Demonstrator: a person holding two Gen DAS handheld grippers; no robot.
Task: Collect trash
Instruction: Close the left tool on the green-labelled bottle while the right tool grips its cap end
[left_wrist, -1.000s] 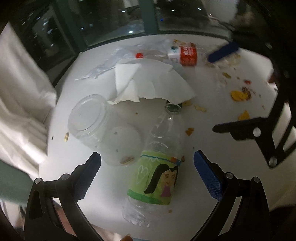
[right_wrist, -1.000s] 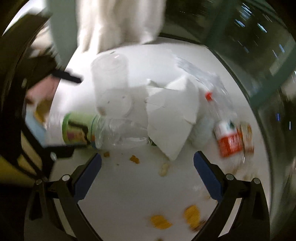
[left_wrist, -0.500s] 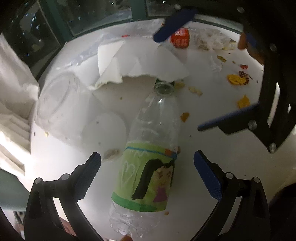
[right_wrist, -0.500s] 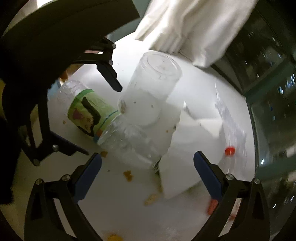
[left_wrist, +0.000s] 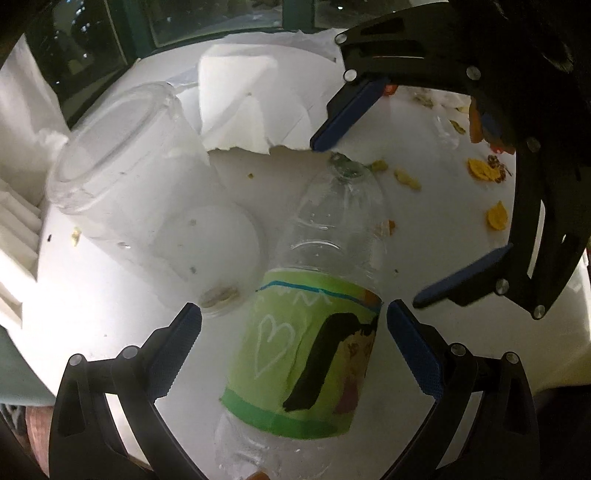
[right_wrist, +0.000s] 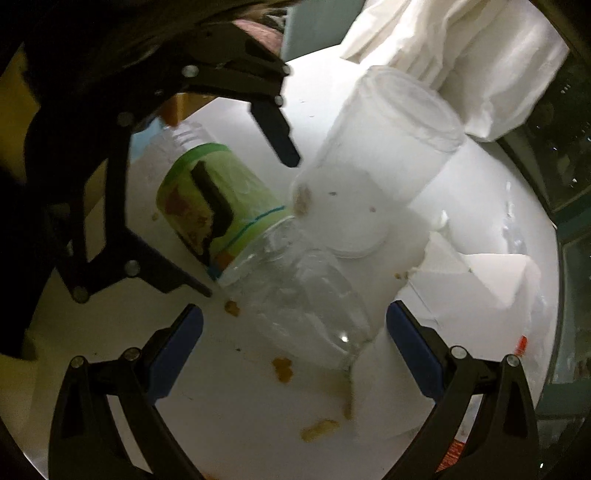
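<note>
clear plastic bottle with green paper label (left_wrist: 332, 236): glossy, ribbed
clear plastic cup (left_wrist: 122, 155): smooth
torn white paper napkin (left_wrist: 255, 107): matt
round white table (left_wrist: 436, 254): smooth

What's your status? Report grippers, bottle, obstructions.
Left gripper open, straddling green-label bottle. Right gripper open over bottle's neck end. Clear cup lies against bottle.

**Trash strewn on the white table**

A clear plastic bottle (left_wrist: 314, 295) with a green drawn label lies on its side, capless, touching a toppled clear cup (left_wrist: 147, 192). Torn white paper (left_wrist: 255, 107) sits beyond; yellow crumbs (left_wrist: 480, 170) are scattered nearby.
</note>
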